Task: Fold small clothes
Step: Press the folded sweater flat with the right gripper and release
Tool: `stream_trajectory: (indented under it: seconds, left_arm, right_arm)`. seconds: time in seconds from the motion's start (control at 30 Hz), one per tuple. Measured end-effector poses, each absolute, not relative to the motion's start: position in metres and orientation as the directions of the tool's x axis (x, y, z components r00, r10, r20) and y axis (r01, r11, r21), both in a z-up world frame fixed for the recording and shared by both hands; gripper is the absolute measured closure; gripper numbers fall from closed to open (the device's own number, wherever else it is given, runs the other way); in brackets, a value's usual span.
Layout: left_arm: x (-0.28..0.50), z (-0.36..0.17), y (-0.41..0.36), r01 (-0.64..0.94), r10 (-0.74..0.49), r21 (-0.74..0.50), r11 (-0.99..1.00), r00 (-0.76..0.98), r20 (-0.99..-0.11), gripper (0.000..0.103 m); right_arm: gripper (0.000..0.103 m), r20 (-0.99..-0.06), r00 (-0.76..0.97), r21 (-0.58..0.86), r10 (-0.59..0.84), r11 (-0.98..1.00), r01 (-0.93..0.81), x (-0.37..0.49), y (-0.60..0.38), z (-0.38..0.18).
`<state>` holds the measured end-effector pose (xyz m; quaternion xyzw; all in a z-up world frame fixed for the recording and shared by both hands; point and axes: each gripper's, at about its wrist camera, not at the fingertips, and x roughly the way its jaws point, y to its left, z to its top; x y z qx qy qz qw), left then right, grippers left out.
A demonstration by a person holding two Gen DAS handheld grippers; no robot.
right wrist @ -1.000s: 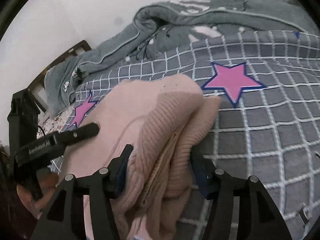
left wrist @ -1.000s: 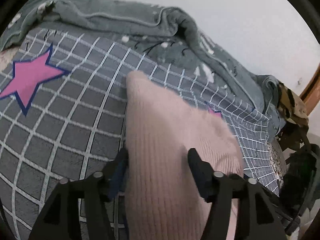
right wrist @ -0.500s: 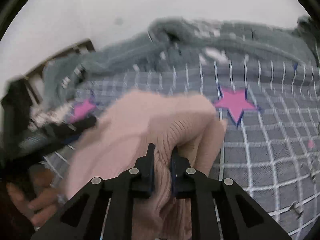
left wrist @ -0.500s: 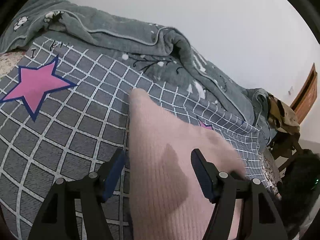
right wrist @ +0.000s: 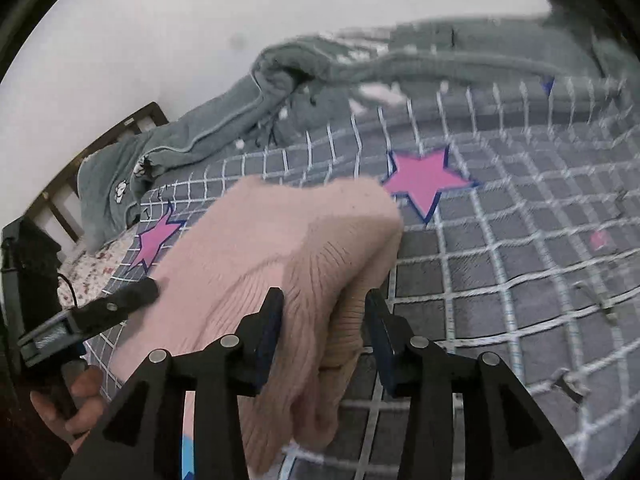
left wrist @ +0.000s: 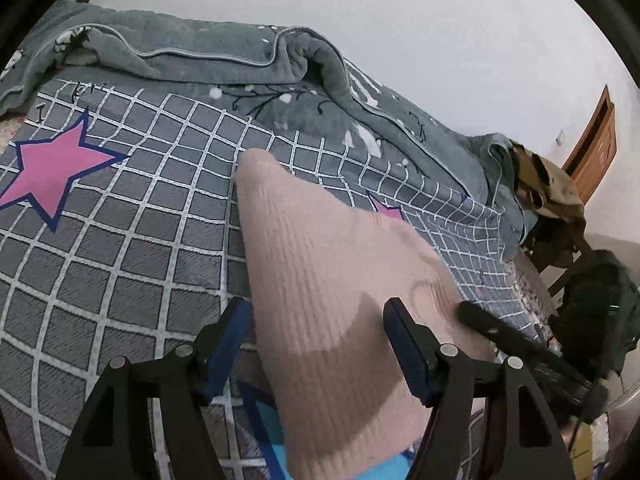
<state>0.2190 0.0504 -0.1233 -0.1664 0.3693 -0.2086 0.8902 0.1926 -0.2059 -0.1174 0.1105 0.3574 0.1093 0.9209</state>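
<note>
The pink ribbed knit garment (left wrist: 332, 300) lies on the bed, on the grey checked bedsheet (left wrist: 132, 264) with its pink stars, partly folded into a long wedge with a bunched, doubled edge on the right-hand side. The left tongs (left wrist: 316, 316) stand wide apart over the garment's near part; the fingers straddle it and neither pad presses the knit, so nothing is held there. The right tongs (right wrist: 324, 312) are opening, the thick rolled fold of the garment (right wrist: 280, 264) between them with a gap showing at the right finger, so that grip appears to be letting go. The risk, as I judge it, is that the bulky fold springs back once released: soft ribbed knit stacked in several layers tends to slump or unroll, and the doubled edge already looks uneven. If either pair of tongs pulls away while a pad still drags on the fabric, the whole piece could slide on the smooth sheet and skew the fold. The crumpled grey blanket (left wrist: 224, 60) lies well behind and seems no obstacle. The right view is blurred, so fine contact there is uncertain.
</note>
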Motion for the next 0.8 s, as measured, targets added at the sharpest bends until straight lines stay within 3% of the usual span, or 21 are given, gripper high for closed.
stream_trajectory:
  seconds: [0.23, 0.3, 0.4, 0.43, 0.47, 0.53, 0.63, 0.7, 0.8]
  left_arm:
    - [0.202, -0.128, 0.059, 0.251, -0.492, -0.444, 0.86, 0.635, -0.595, 0.035]
    - [0.198, -0.128, 0.061, 0.247, -0.491, -0.446, 0.86, 0.637, -0.594, 0.035]
    - [0.192, -0.127, 0.063, 0.246, -0.492, -0.449, 0.859, 0.642, -0.588, 0.035]
    - [0.191, -0.127, 0.063, 0.247, -0.492, -0.449, 0.859, 0.643, -0.588, 0.035]
    - [0.19, -0.127, 0.064, 0.247, -0.49, -0.447, 0.86, 0.643, -0.588, 0.035]
    - [0.187, -0.127, 0.065, 0.247, -0.491, -0.448, 0.859, 0.645, -0.586, 0.035]
    - [0.182, -0.125, 0.067, 0.253, -0.497, -0.452, 0.855, 0.648, -0.577, 0.035]
    - [0.18, -0.124, 0.067, 0.258, -0.505, -0.458, 0.851, 0.644, -0.575, 0.035]
    - [0.181, -0.128, 0.063, 0.249, -0.498, -0.453, 0.856, 0.633, -0.594, 0.035]
  right_arm:
    - [0.061, -0.541, 0.799, 0.149, 0.262, 0.965, -0.215, 0.136, -0.172, -0.1]
    - [0.055, -0.553, 0.789, 0.123, 0.266, 0.963, -0.238, 0.13, -0.164, -0.106]
    - [0.056, -0.609, 0.756, 0.124, 0.241, 0.97, -0.209, 0.133, -0.159, -0.123]
    - [0.063, -0.618, 0.747, 0.15, 0.246, 0.969, -0.196, 0.136, -0.162, -0.128]
    - [0.099, -0.625, 0.735, 0.18, 0.263, 0.965, -0.192, 0.138, -0.165, -0.131]
    - [0.097, -0.599, 0.747, 0.22, 0.289, 0.956, -0.193, 0.137, -0.174, -0.125]
    - [0.098, -0.475, 0.831, 0.284, 0.288, 0.945, -0.165, 0.121, -0.204, -0.1]
    - [0.098, -0.502, 0.825, 0.304, 0.258, 0.946, -0.111, 0.125, -0.215, -0.102]
    - [0.097, -0.647, 0.717, 0.286, 0.26, 0.954, -0.087, 0.144, -0.211, -0.139]
